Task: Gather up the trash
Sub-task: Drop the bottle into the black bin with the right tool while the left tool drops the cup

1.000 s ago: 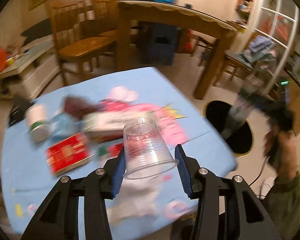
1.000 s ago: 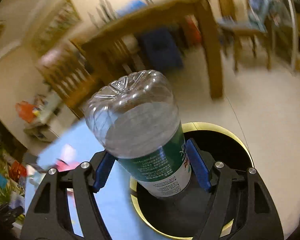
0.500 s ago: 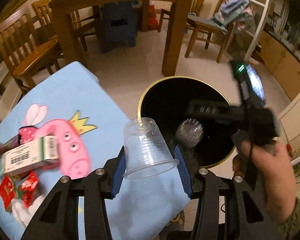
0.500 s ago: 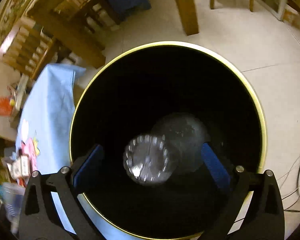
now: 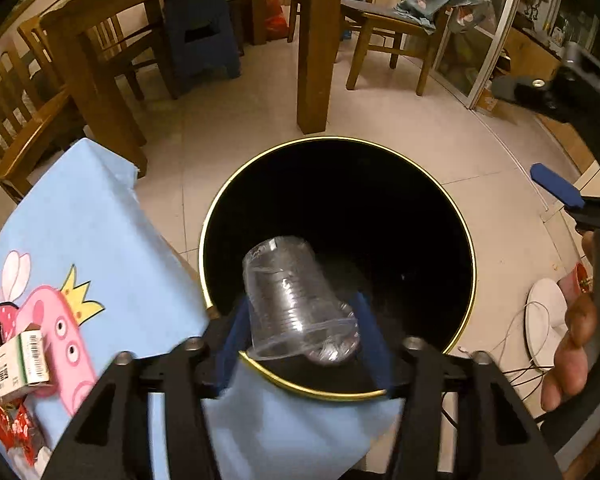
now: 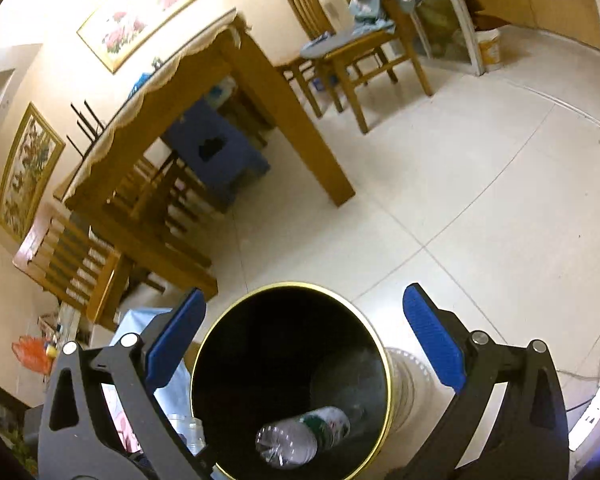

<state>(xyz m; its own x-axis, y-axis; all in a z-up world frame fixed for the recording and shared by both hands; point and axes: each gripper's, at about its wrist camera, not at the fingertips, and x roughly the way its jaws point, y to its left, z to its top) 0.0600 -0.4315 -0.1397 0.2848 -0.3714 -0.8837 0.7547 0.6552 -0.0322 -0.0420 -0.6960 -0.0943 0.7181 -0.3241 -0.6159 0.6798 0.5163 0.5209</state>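
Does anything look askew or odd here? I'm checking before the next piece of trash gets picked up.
Only the clear plastic cup: it sits tilted between the fingers of the left hand-held gripper, over the black bin, and the fingers look spread, so it may be dropping. The bottle lies inside the bin, as expected.

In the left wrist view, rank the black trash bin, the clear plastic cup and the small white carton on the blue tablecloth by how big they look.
1. Black trash bin, by far the largest.
2. Clear plastic cup, though it sits right at the left gripper, so nearness inflates it.
3. White carton, smallest as seen, partly cut off by the edge.
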